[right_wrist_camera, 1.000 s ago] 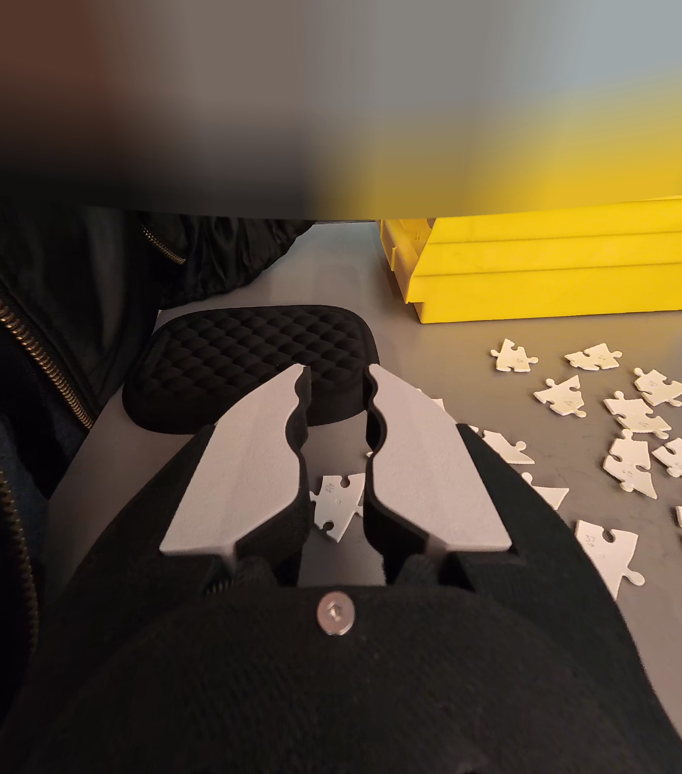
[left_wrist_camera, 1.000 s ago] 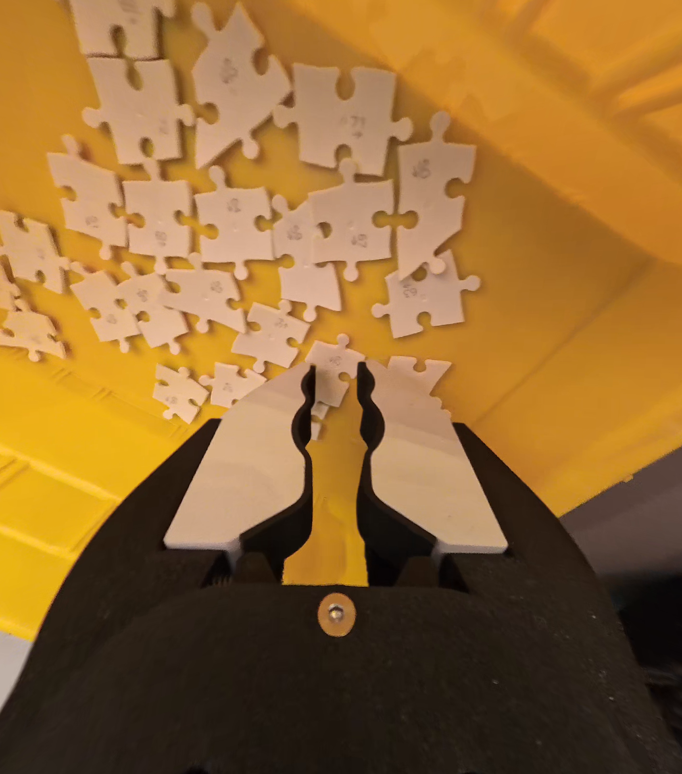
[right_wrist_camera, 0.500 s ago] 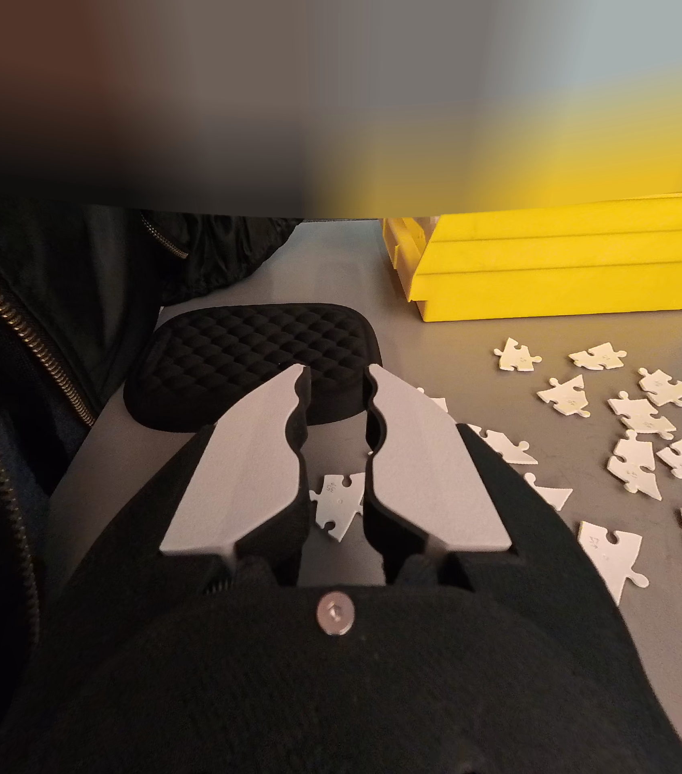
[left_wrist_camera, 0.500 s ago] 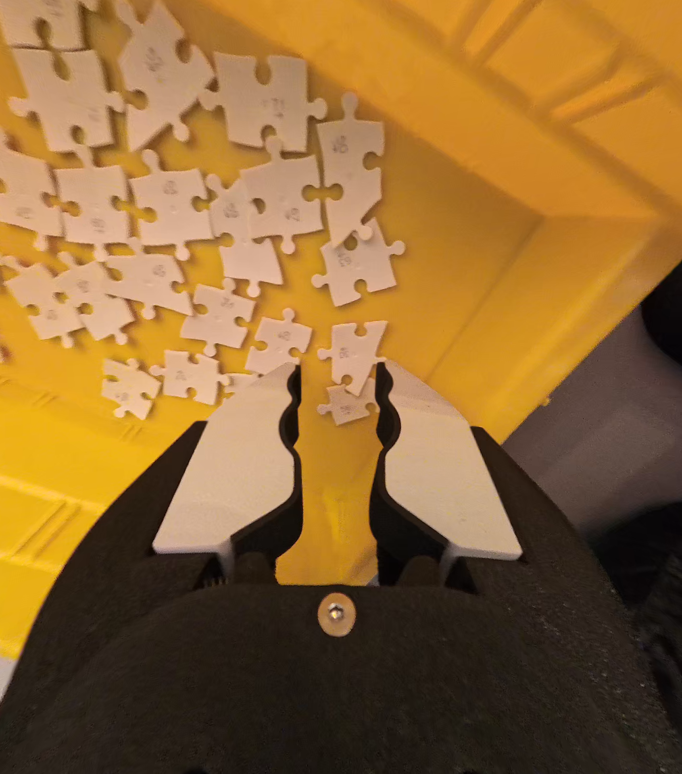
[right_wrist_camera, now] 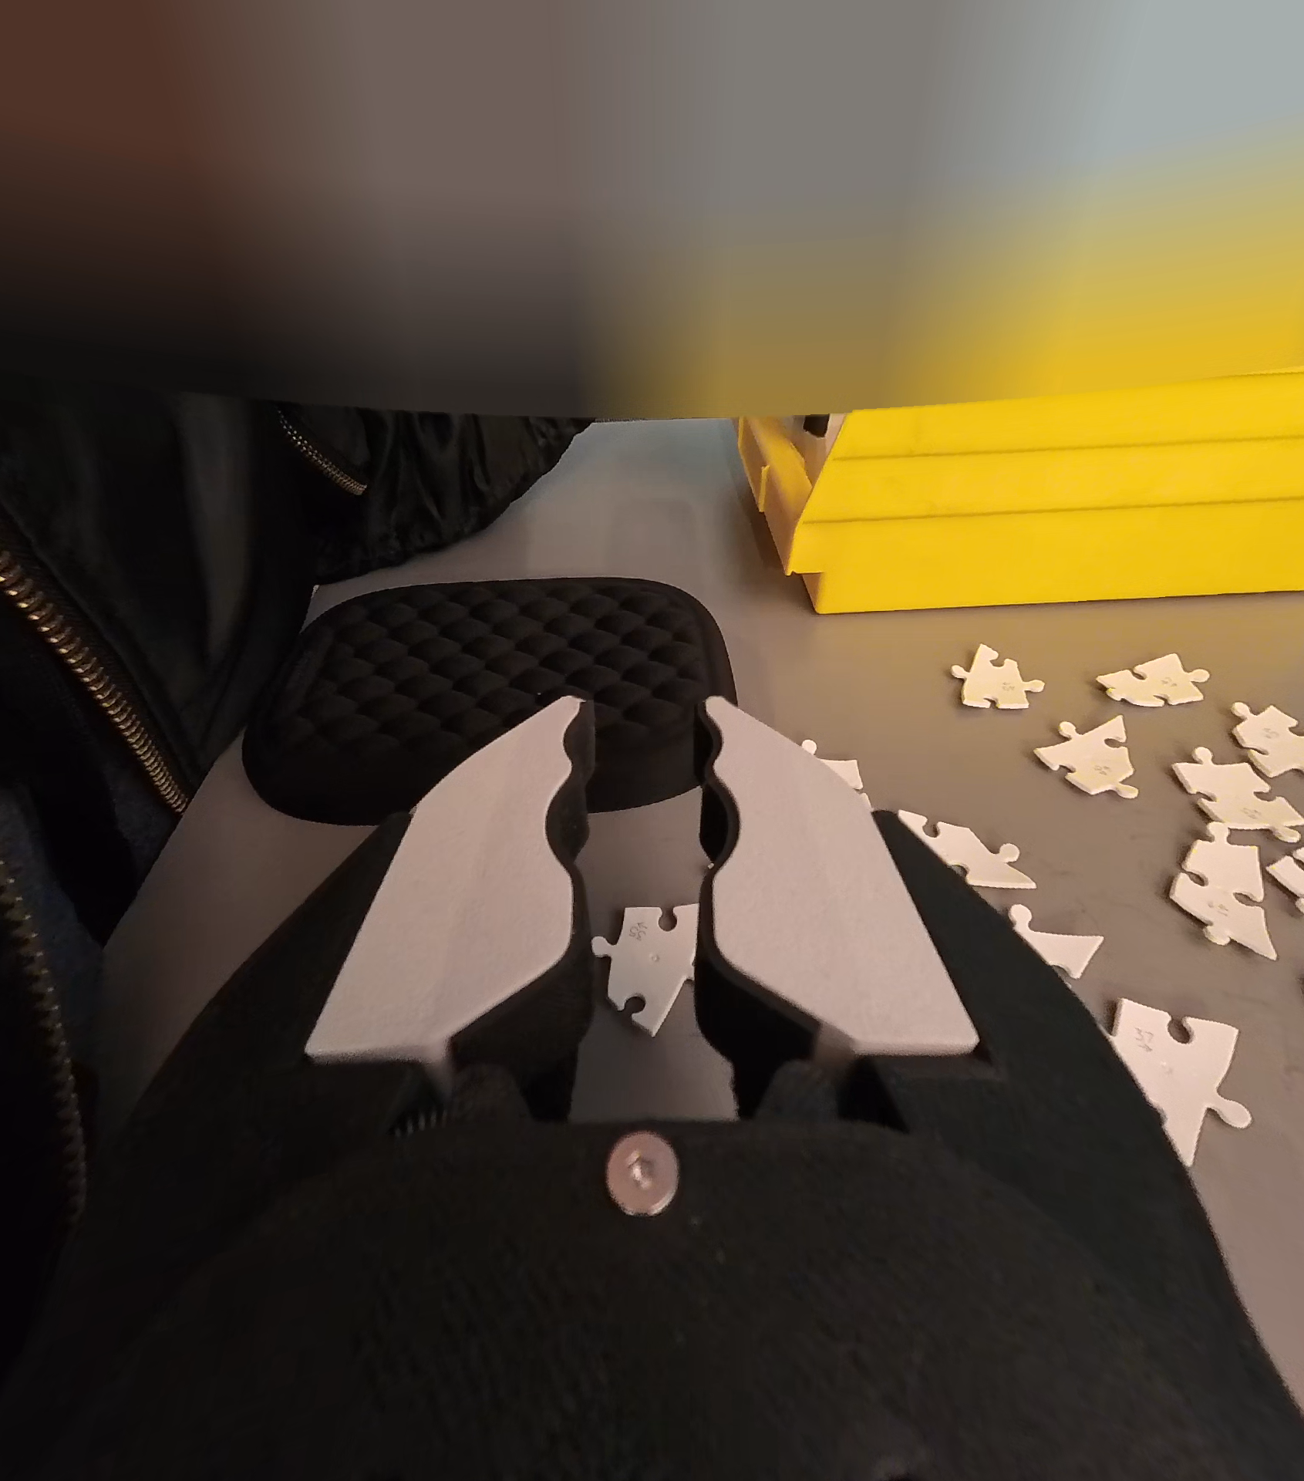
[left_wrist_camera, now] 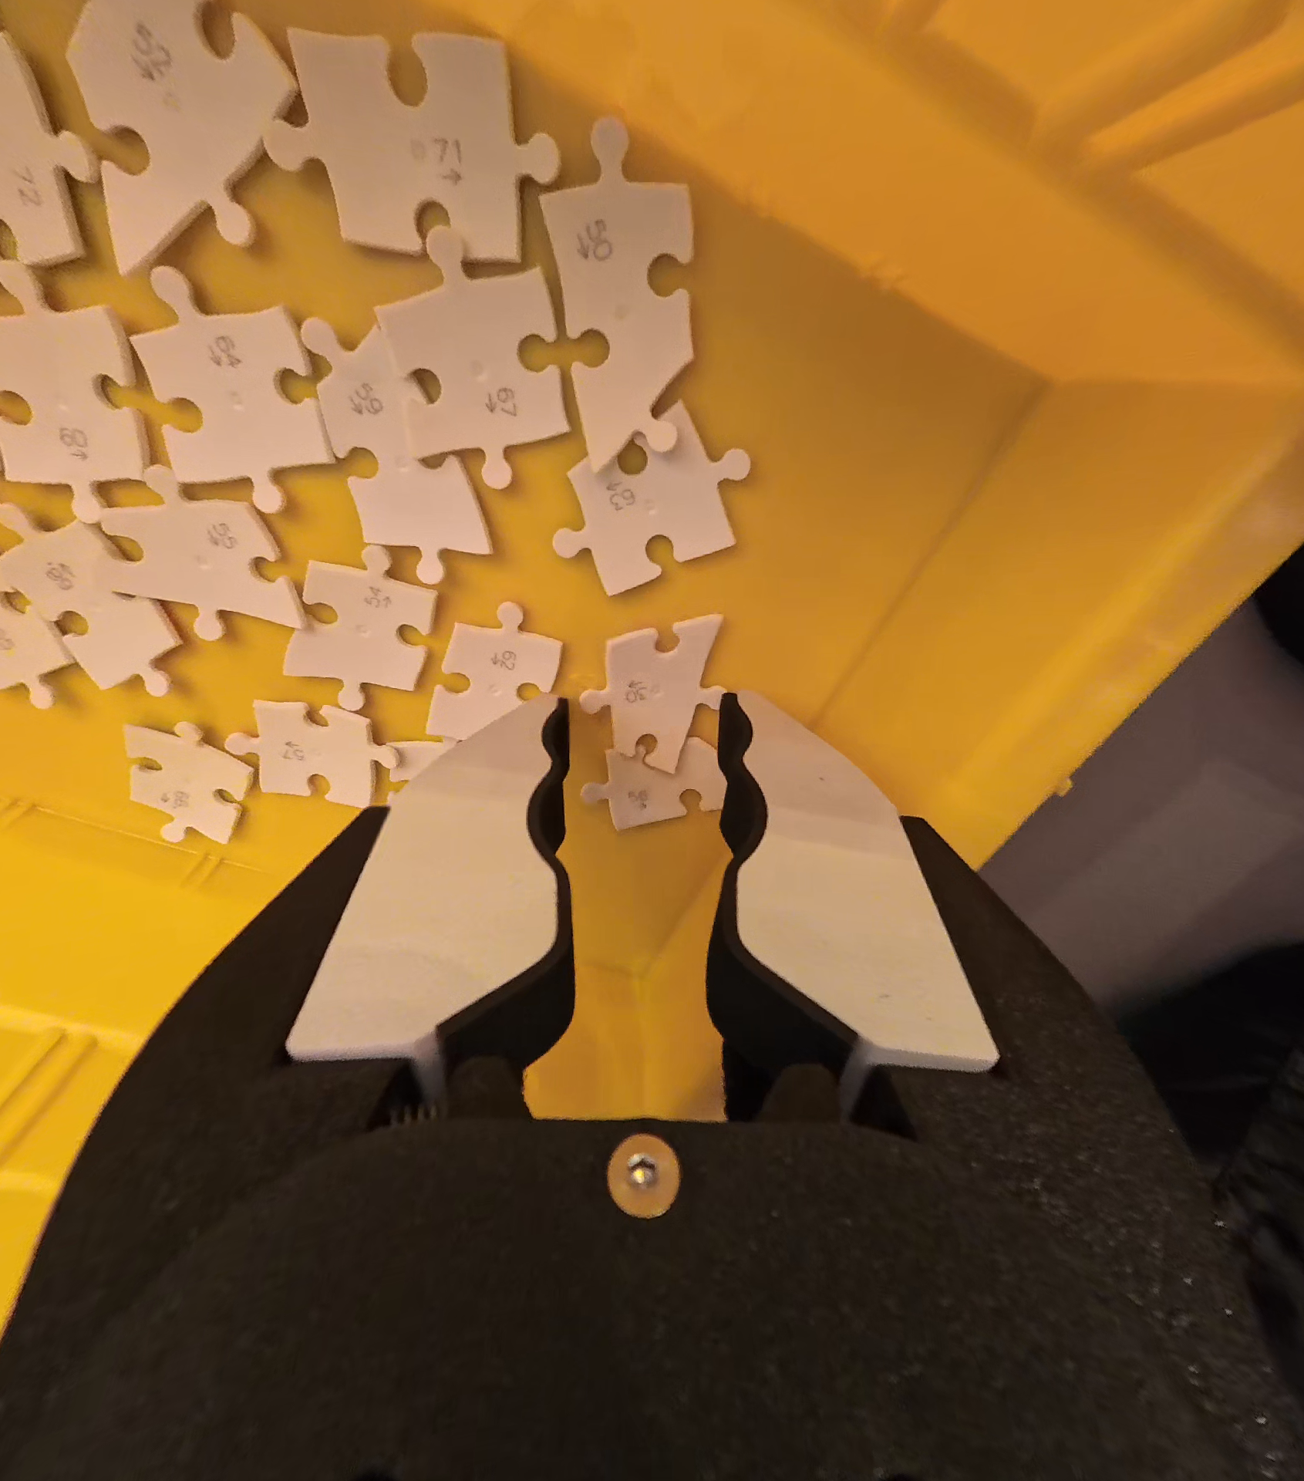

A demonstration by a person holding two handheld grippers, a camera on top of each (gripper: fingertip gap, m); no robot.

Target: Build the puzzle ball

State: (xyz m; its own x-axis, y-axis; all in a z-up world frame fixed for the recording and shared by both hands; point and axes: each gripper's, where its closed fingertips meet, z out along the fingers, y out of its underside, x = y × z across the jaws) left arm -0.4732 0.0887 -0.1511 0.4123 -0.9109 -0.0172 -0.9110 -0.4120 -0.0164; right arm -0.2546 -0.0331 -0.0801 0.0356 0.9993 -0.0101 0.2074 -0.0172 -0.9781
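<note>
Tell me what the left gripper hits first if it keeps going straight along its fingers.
Most likely the two overlapping white puzzle pieces framed between the open fingers of the left gripper, lying on the floor of the yellow bin. Depth is unclear, so it might touch the floor beside them.

A grey, matte worktop (right_wrist_camera: 833, 633) spreads ahead of the right claw (right_wrist_camera: 644, 725) and off to its right under dim, warm light. A black quilted pad (right_wrist_camera: 472, 681) lies just beyond the claw tips, and a dark zippered jacket (right_wrist_camera: 71, 601) crowds its left
</note>
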